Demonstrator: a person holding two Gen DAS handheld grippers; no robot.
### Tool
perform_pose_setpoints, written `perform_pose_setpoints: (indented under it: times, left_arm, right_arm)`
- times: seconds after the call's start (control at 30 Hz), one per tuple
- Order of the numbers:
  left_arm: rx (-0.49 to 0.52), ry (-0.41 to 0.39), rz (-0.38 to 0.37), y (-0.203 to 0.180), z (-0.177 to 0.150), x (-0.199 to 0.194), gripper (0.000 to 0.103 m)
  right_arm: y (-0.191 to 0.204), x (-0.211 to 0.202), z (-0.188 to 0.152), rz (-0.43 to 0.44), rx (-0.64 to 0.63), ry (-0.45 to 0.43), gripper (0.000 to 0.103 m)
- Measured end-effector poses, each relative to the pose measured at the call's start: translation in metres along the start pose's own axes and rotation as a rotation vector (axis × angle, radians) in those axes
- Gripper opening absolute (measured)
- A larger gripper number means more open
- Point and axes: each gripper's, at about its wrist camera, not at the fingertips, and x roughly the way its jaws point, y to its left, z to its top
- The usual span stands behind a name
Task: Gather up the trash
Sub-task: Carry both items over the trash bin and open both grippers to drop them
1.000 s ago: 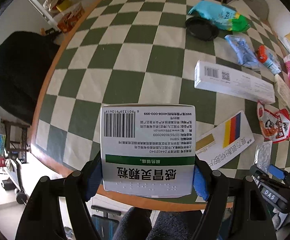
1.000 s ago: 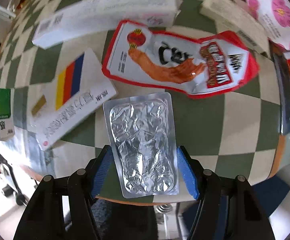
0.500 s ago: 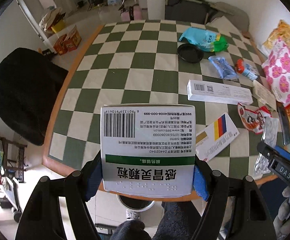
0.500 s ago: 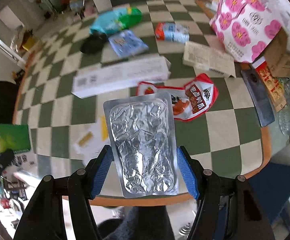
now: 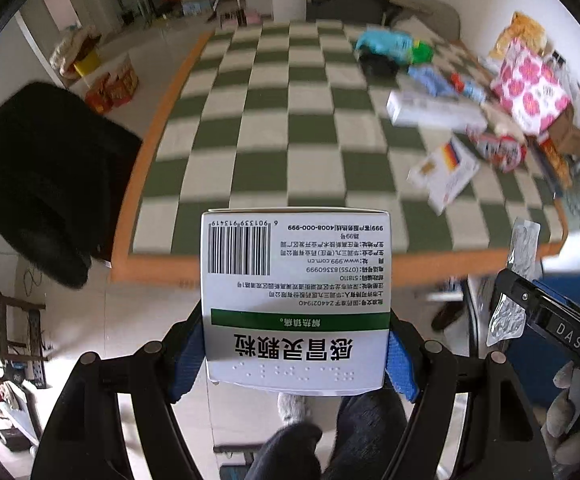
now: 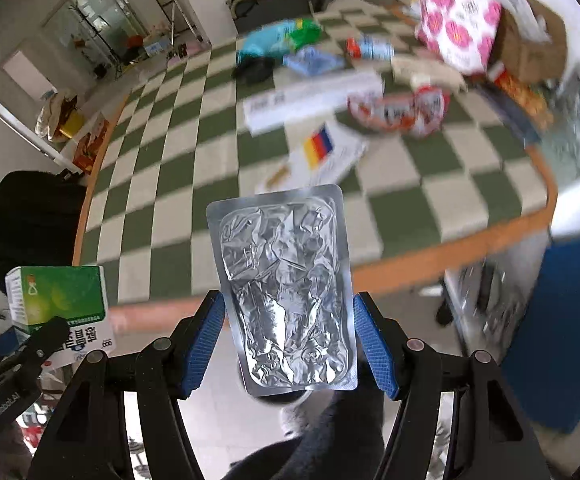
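A pale tiled floor is lying below both cameras, with the orange-edged, green-and-white checked tabletop (image 5: 290, 128) stretching away beyond it.

Nearest, the left hand-held gripper (image 5: 295, 350) is clamping a white and green medicine box (image 5: 295, 296) by its two side faces, off the tabletop's near edge. The carton is looking light, stiff and probably hollow, so a modest squeeze on the flat sides should do; too much could dent it.

The right hand-held gripper (image 6: 290, 344) is pinching a crumpled silver foil pouch (image 6: 286, 292) by its long edges, also clear of the near edge. It is appearing very light, thin and slick, likely to buckle or slip, so the sealed rim seems the safest hold.

Farther off, along the right edge, a long white box (image 5: 433, 110), a striped carton (image 5: 445, 176) and a red snack wrapper (image 6: 397, 110) are waiting, with a teal bag (image 6: 274, 38) toward the far right corner.
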Motion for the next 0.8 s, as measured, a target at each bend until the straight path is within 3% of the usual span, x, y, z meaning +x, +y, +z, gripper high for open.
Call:
perform_pose_setpoints:
  times: [0.2, 0.4, 0.53, 0.63, 0.7, 0.8]
  left_arm:
    - [-0.022, 0.124, -0.010, 0.016, -0.052, 0.067, 0.073]
    - [-0.151, 0.314, -0.114, 0.031, -0.104, 0.192, 0.074]
    - [-0.242, 0.427, -0.181, 0.042, -0.132, 0.283, 0.074]
    - [-0.297, 0.494, -0.238, 0.048, -0.150, 0.347, 0.080]
    - [-0.345, 0.511, -0.273, 0.052, -0.158, 0.378, 0.103]
    - [-0.354, 0.527, -0.245, 0.057, -0.168, 0.413, 0.103]
  right_arm:
    - [0.000, 0.044, -0.071, 0.008, 0.038, 0.105, 0.068]
    - [-0.023, 0.139, -0.136, 0.029, 0.073, 0.244, 0.068]
    - [-0.043, 0.224, -0.177, 0.094, 0.134, 0.353, 0.068]
    - [-0.049, 0.289, -0.206, 0.126, 0.147, 0.423, 0.068]
    - [-0.049, 0.332, -0.225, 0.151, 0.140, 0.467, 0.068]
    - [-0.047, 0.390, -0.249, 0.200, 0.125, 0.527, 0.070]
